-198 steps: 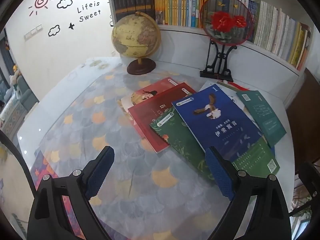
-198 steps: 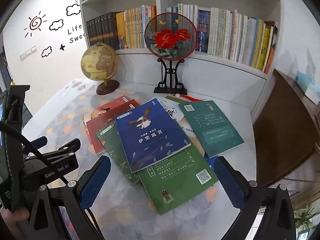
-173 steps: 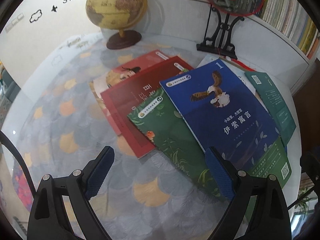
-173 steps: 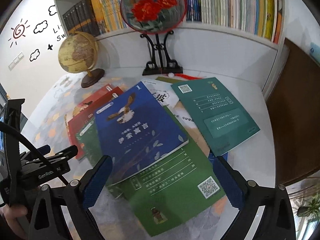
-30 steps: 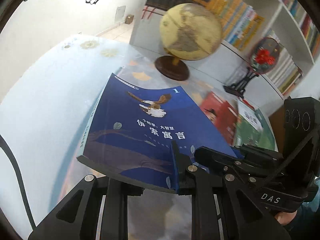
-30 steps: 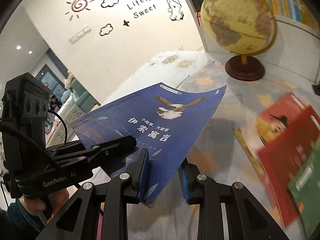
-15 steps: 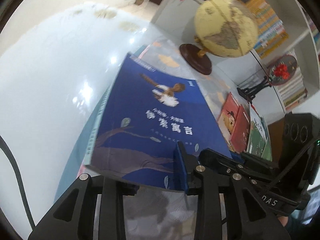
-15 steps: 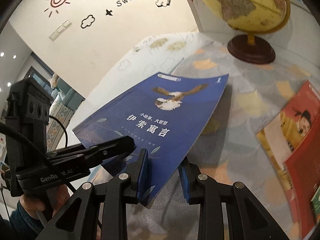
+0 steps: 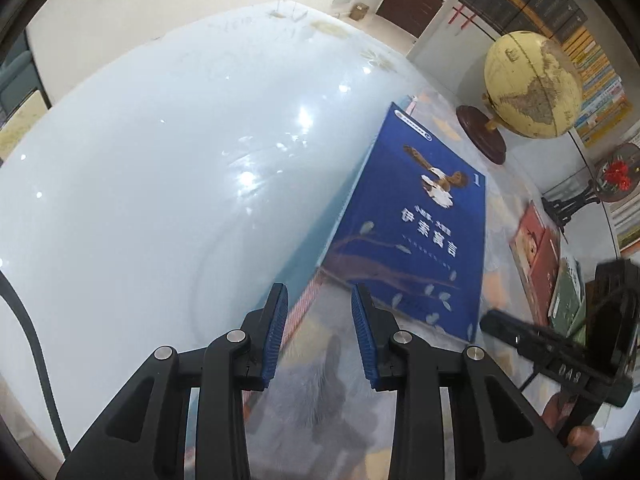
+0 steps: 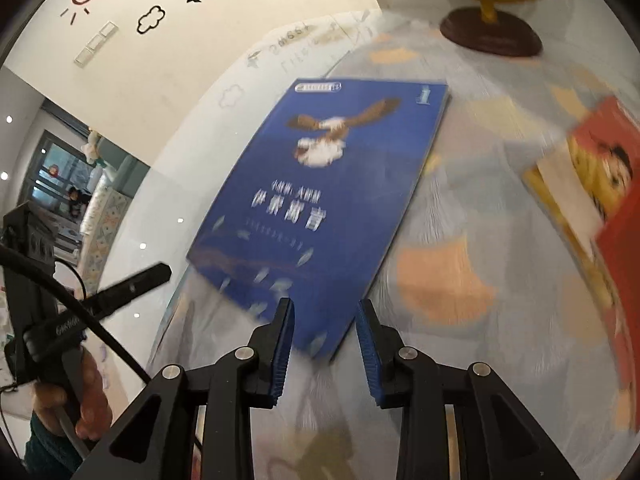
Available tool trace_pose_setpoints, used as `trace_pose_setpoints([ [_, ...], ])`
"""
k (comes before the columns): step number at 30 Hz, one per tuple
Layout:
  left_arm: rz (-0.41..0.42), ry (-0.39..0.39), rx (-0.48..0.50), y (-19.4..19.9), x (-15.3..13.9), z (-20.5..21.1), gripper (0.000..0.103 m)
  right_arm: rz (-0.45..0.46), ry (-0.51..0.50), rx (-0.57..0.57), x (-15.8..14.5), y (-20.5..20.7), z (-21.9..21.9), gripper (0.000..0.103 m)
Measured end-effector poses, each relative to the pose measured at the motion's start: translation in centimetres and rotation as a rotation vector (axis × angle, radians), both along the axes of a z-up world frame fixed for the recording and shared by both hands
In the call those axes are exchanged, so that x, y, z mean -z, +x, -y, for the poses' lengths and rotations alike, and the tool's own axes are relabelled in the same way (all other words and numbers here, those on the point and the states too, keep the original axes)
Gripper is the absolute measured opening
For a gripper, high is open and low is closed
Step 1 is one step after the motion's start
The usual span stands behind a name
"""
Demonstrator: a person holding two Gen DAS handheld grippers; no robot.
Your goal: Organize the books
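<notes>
A blue book with an eagle on its cover [image 9: 420, 224] lies flat on the table, on the left part of the patterned cloth; it also shows in the right wrist view [image 10: 324, 200]. My left gripper [image 9: 320, 304] is open and empty, just short of the book's near left corner. My right gripper [image 10: 324, 312] is open and empty, its jaws either side of the book's near right corner without gripping it. A red book [image 10: 600, 200] and more books [image 9: 560, 272] lie further right.
A globe on a dark wooden base [image 9: 528, 88] stands behind the blue book. A fan ornament on a black stand [image 9: 616, 176] and bookshelves [image 9: 592, 48] are at the back right. The glossy white table [image 9: 160, 160] stretches left of the cloth.
Both grippers held the blue book above the table half a second ago. The book now lies flat on the cloth, both grippers have opened, and the left one has drawn back.
</notes>
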State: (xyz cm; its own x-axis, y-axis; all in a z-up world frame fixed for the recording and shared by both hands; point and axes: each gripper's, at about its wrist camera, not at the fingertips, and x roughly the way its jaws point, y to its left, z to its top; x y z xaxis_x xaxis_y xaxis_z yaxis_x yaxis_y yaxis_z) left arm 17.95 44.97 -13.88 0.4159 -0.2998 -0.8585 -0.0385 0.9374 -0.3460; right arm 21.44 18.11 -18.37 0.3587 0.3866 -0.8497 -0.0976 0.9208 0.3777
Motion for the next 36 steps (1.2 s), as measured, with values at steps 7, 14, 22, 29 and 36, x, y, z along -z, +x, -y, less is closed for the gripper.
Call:
trace_pose_setpoints([
  [7, 0.016, -0.053, 0.111, -2.2, -1.6, 5.2, 0.030, 0.074, -0.109, -0.013, -2.1, -8.0, 2.1, 0.031],
  [14, 0.053, -0.102, 0.343, -3.9, -4.4, 15.9, 0.030, 0.151, -0.302, 0.081, -5.4, -14.1, 7.8, 0.034],
  [22, 0.043, -0.096, 0.541, -9.4, -5.9, 29.5, 0.030, 0.219, -0.370, 0.248, -8.4, -20.8, 18.6, 0.050],
  [29, -0.028, -0.071, 0.583, -15.5, -4.7, 40.1, 0.030, 0.202, -0.313, 0.367, -9.0, -26.8, 32.5, 0.050],
  [36, -0.051, -0.073, 0.651, -19.5, -3.6, 49.5, 0.030, 0.191, -0.308, 0.373, -9.3, -29.3, 42.7, 0.050],
])
